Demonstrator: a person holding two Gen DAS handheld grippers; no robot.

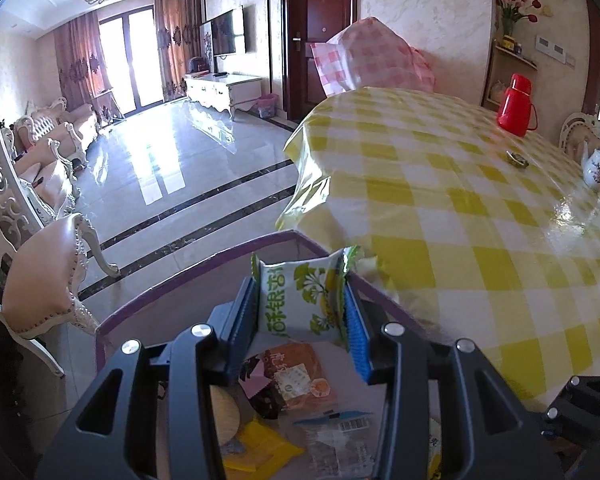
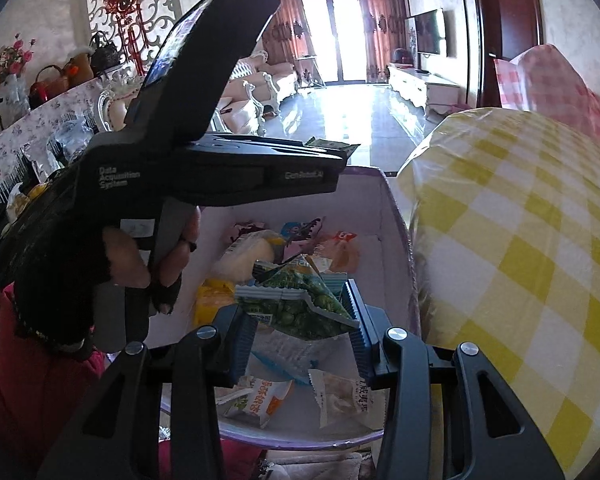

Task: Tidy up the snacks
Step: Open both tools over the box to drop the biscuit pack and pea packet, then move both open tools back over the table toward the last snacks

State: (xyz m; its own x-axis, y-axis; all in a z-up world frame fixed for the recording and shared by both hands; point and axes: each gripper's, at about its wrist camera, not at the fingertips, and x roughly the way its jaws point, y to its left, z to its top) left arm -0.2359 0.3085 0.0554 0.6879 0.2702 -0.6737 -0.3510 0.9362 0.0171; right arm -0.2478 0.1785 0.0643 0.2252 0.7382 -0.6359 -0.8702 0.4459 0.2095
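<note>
Gripping status: both grippers hold snack packets above an open box.
Left gripper point(image 1: 300, 300): fingers closed on a white-and-green packet point(image 1: 300, 300), which stands upright between the blue ribbed pads.
White-and-green packet position: held over the box point(image 1: 204, 260), close to its far purple rim and just beside the desk edge.
Right gripper point(image 2: 300, 312): fingers closed on a green pea packet point(image 2: 300, 300), which lies crumpled and tilted across the gap between the pads.
Green pea packet position: held above the loose snacks in the box, near its middle.
Box: purple rim, pale inner walls; it sits just beside the desk point(image 1: 460, 208), lower than the desk top.
Box contents, left wrist view: an orange-and-brown packet point(image 1: 296, 380), a yellow packet point(image 1: 260, 448) and a clear wrapper with a barcode point(image 1: 340, 428) lie under the fingers.
Box contents, right wrist view: further wrapped snacks cover the floor of the box; their labels are too small to read.
Desk: covered by a yellow-and-white checked cloth; a red flask point(image 1: 516, 106) and a white teapot point(image 1: 598, 168) stand on the far side, well apart from the box.
Left hand point(image 2: 156, 256): wears a black fingerless glove and grasps the handle of the left gripper.
</note>
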